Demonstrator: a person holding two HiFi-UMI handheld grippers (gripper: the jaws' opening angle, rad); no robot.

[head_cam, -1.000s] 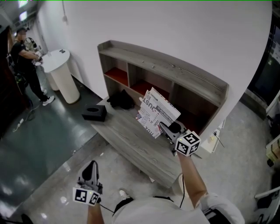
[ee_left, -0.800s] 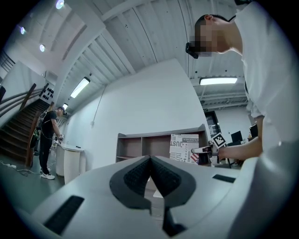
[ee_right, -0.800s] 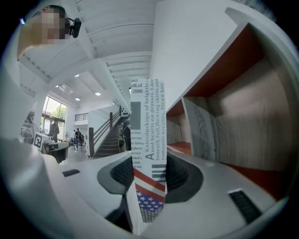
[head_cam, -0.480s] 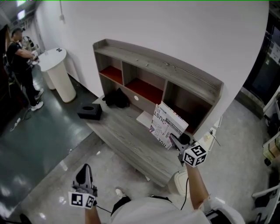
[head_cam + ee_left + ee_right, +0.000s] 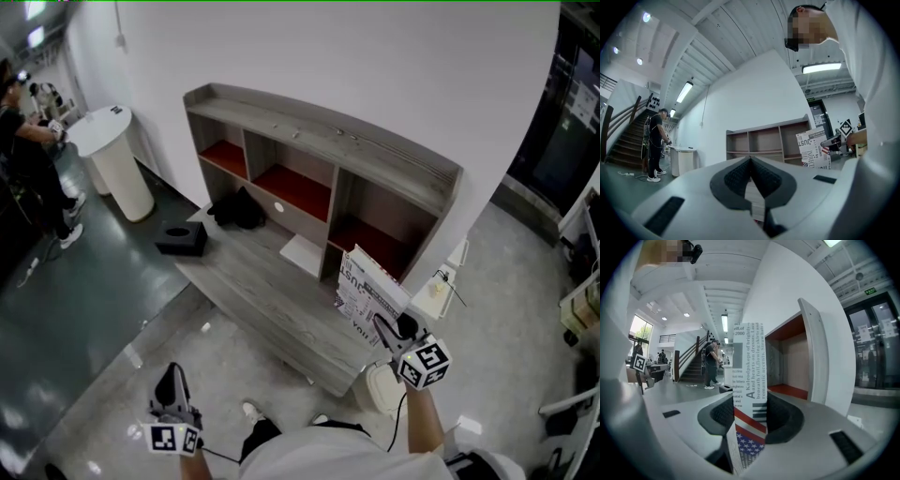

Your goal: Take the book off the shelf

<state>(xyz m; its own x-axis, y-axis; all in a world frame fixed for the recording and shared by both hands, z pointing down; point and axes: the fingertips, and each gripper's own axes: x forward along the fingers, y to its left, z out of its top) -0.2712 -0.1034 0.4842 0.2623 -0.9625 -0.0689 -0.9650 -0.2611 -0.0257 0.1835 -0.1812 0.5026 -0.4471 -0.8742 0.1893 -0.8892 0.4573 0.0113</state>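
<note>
Shelf (image 5: 319, 136): grey wood unit against the white wall, with open compartments whose floors are red; no book shows in any of them.
Counter (image 5: 253, 281): long grey wood surface running in front of the shelf at its foot.
Round table (image 5: 108, 141): white pedestal, far left, well apart from the shelf, with a person (image 5: 23, 159) beside it.
Book (image 5: 370, 295): out of the shelf, held tilted on edge over the right end of the counter, just in front of the rightmost compartment. Its cover is white with black lettering and a stars-and-stripes patch. Whether its lower edge touches the counter cannot be told.
Black bag (image 5: 236, 208): slumped at the counter's left end.
Black box (image 5: 181, 237): on the floor near the counter's left corner.
White sheet (image 5: 302, 255): flat on the counter, below the middle compartment.
Right hand-held gripper (image 5: 384, 328): jaws pinching the book's lower corner, one pad on each side.
Left hand-held gripper (image 5: 172, 375): jaws pressed together with nothing between them, low over the floor, well apart from the counter.
</note>
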